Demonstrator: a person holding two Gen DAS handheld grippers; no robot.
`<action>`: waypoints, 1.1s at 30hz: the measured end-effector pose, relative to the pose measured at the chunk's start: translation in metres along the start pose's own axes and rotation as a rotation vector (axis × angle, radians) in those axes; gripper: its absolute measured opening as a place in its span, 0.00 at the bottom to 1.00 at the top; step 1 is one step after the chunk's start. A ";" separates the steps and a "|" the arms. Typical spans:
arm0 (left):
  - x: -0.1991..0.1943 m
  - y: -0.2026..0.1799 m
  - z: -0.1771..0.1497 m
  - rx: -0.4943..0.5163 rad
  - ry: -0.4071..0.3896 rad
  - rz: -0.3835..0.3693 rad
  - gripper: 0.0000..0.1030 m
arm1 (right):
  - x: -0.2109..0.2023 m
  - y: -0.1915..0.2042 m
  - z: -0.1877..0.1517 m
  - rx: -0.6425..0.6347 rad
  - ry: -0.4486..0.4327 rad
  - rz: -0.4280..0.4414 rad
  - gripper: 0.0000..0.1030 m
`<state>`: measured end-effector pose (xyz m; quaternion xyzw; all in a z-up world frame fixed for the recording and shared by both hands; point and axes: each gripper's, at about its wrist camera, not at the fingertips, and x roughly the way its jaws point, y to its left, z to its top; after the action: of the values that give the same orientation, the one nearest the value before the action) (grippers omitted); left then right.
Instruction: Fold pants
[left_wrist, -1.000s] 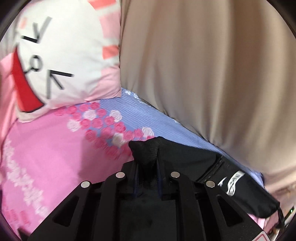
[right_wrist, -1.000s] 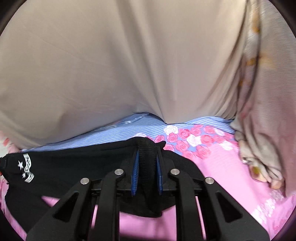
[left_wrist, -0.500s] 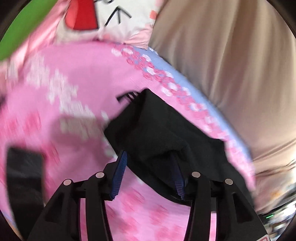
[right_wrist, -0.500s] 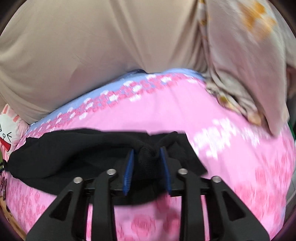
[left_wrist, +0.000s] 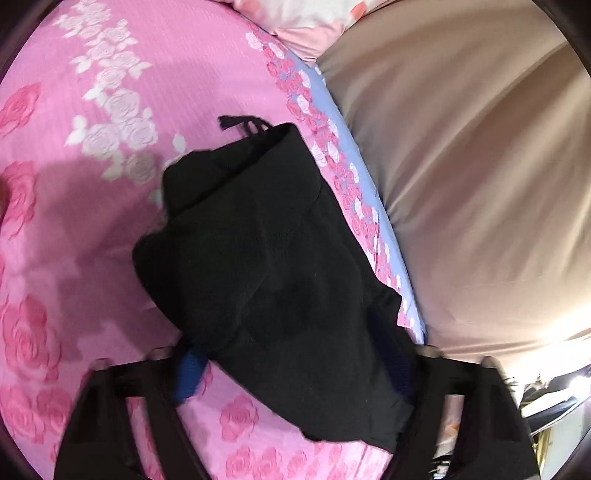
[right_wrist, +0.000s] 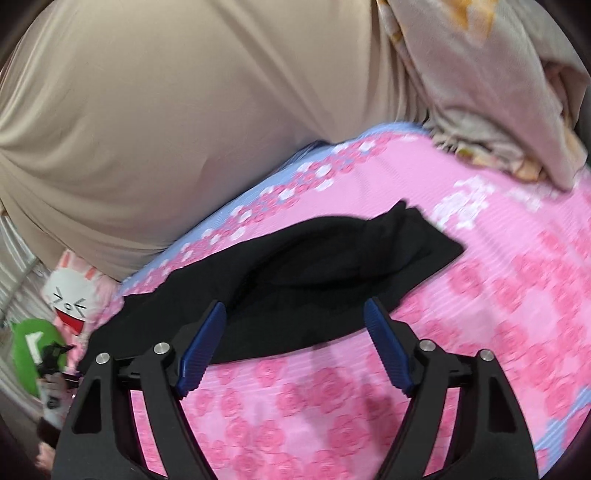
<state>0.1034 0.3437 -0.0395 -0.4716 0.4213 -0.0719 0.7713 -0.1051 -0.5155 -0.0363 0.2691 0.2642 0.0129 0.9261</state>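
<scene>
The black pants (left_wrist: 258, 258) lie in a folded heap on the pink rose-print bed sheet (left_wrist: 74, 258); a drawstring end sticks out at their far edge. My left gripper (left_wrist: 295, 373) is open, its blue pads partly hidden under the near end of the cloth. In the right wrist view the pants (right_wrist: 295, 273) lie as a long band across the sheet (right_wrist: 480, 332). My right gripper (right_wrist: 295, 343) is open, jaws wide apart, straddling the near edge of the pants and holding nothing.
A beige curtain (right_wrist: 166, 110) hangs along the far edge of the bed. A crumpled floral blanket (right_wrist: 498, 110) lies at the far right. A white cartoon-face pillow (right_wrist: 74, 295) and a green item (right_wrist: 29, 339) sit at the left end.
Both grippers held the pants shut a second ago. Both have opened, let the cloth drop onto the sheet and pulled back a little.
</scene>
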 end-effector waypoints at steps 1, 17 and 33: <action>-0.001 -0.005 0.001 0.029 -0.002 0.022 0.32 | 0.004 -0.001 0.002 0.021 0.011 0.012 0.73; 0.004 -0.043 0.035 0.135 0.037 0.061 0.06 | 0.107 -0.013 0.069 0.278 0.134 0.004 0.03; 0.023 -0.002 0.030 0.344 0.059 0.224 0.07 | 0.094 -0.009 0.013 -0.031 0.171 -0.133 0.04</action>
<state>0.1398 0.3512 -0.0455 -0.2806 0.4751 -0.0705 0.8310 -0.0186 -0.5142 -0.0774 0.2347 0.3595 -0.0214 0.9029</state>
